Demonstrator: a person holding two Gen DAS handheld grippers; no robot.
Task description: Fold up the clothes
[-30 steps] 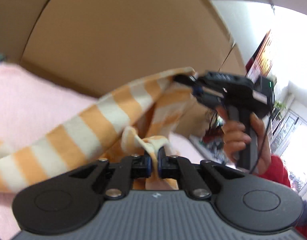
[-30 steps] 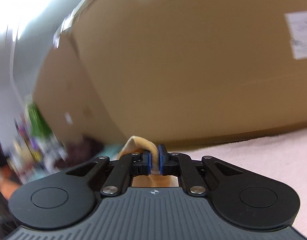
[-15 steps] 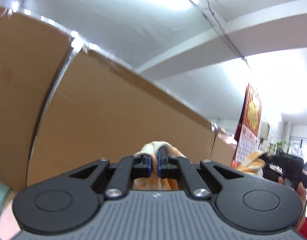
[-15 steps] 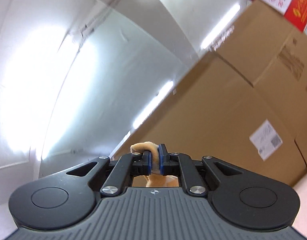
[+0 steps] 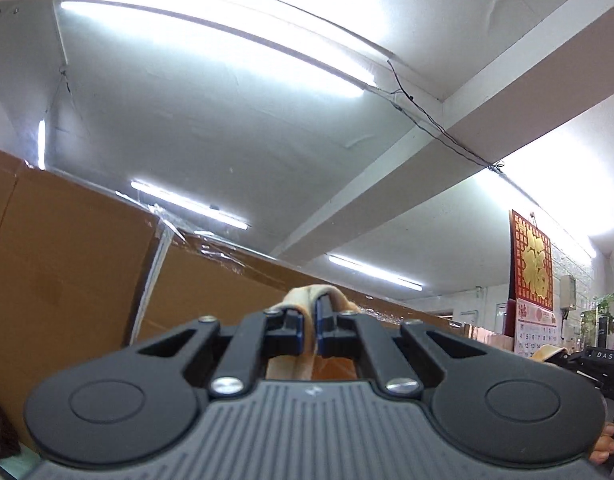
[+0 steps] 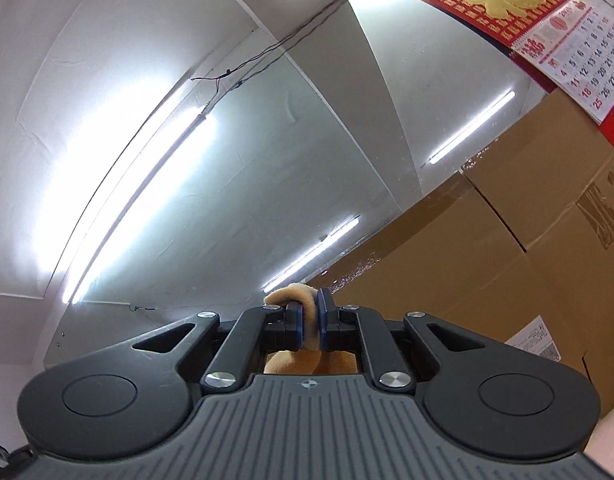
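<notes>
Pinching orange cloth (image 5: 309, 300) between both grippers, cardboard boxes (image 6: 507, 248) behind.

you hold an orange-and-cream cloth (image 5: 309, 296) in black grippers with blue pads (image 6: 323, 326); plain brown cardboard boxes (image 5: 75, 264) and a red-and-gold wall calendar (image 6: 503, 0) surround you.

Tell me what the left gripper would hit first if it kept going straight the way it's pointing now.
Probably the top edge of the cardboard box, which sits right behind the left gripper and the cloth it pinches. Depth is unclear; slightly higher, it would pass over toward the ceiling.
</notes>
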